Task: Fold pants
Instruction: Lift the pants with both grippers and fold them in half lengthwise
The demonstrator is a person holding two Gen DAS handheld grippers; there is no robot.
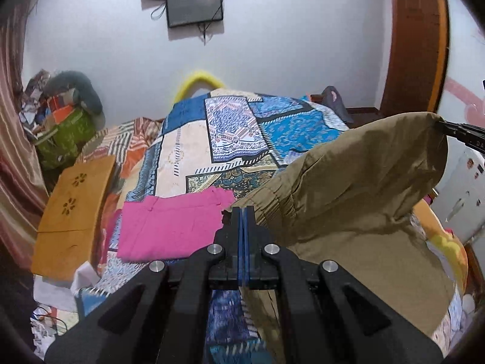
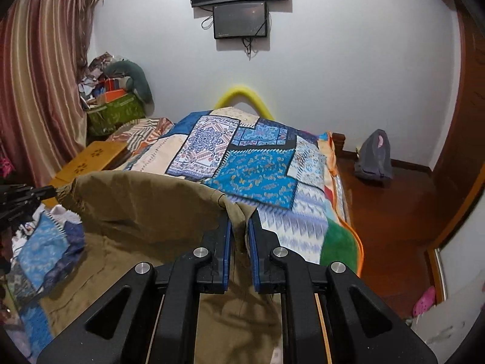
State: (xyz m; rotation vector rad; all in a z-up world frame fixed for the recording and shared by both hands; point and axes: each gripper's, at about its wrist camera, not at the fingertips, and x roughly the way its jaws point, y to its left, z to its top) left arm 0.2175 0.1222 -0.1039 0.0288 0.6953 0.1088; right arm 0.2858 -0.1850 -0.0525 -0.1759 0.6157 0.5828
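Note:
Khaki pants [image 1: 357, 182] hang lifted over the bed, held at two corners. My left gripper [image 1: 242, 212] is shut on the elastic waistband at its left corner. My right gripper [image 2: 239, 221] is shut on the other corner of the khaki pants [image 2: 145, 206], with cloth bunched between its blue pads. The right gripper also shows at the right edge of the left wrist view [image 1: 442, 126], and the left gripper at the left edge of the right wrist view [image 2: 51, 192]. The rest of the pants drapes down onto the bed.
A folded pink garment [image 1: 169, 227] lies on the patchwork bedspread [image 1: 230, 130] left of the pants. A wooden lap table [image 1: 75, 212] sits at the bed's left side. A curtain [image 2: 36, 75] hangs at left, wooden floor [image 2: 388, 212] lies at right.

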